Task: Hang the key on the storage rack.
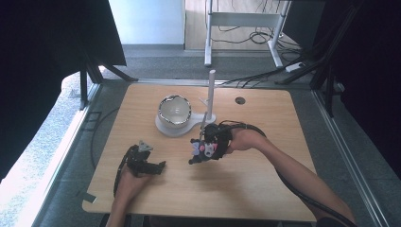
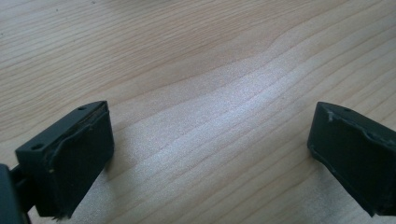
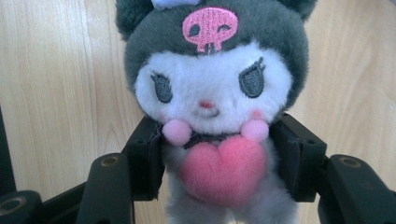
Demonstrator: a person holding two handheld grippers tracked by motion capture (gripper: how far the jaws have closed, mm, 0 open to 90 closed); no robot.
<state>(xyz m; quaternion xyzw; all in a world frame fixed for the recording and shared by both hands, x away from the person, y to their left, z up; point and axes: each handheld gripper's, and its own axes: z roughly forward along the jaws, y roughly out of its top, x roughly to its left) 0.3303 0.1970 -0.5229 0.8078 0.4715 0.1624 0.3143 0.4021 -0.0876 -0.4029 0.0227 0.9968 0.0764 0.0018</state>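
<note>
A plush toy (image 3: 212, 79) with a dark grey hood, a pink skull mark, a white face and a pink heart on its chest sits between the jaws of my right gripper (image 3: 219, 158), which is shut on its body. In the high view the toy (image 1: 202, 147) hangs just above the middle of the wooden table (image 1: 265, 184), held in the right gripper (image 1: 197, 153). My left gripper (image 1: 158, 166) lies low near the table's front left. Its jaws stand wide apart (image 2: 210, 154) over bare wood with nothing between them.
A pale bowl (image 1: 174, 110) sits on a white stand (image 1: 182, 128) at the back middle, with an upright white pole (image 1: 211, 92) at its right. A small round hole (image 1: 240, 100) lies in the tabletop behind. Cables trail across the floor beyond the table.
</note>
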